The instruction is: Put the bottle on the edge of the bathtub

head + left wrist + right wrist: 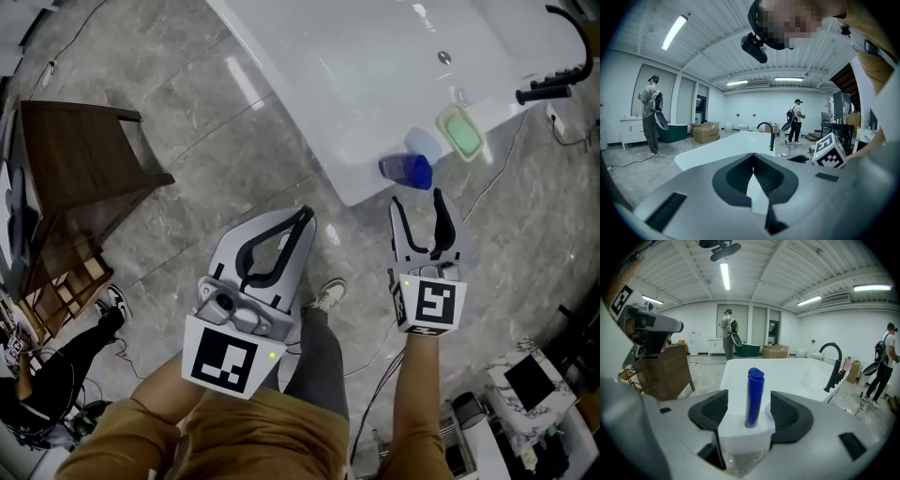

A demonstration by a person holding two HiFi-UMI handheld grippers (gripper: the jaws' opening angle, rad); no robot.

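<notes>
Two grippers are in your hands near the white bathtub (337, 159). Your right gripper (416, 197) has its jaws spread apart and empty, framing the blue bottle (406, 170) that stands upright on the tub's edge at its near corner, just past their tips. Your left gripper's (305, 216) jaws are pressed together, holding nothing.

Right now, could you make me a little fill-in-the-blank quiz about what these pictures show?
1. The bottle standing on the edge of the bathtub is coloured ____.
2. The right gripper has its jaws ____, one on either side of the bottle without touching it.
3. The left gripper has its jaws ____, with nothing between them.
4. The faucet at the tub is coloured ____.

Missing words: blue; open; shut; black.
</notes>
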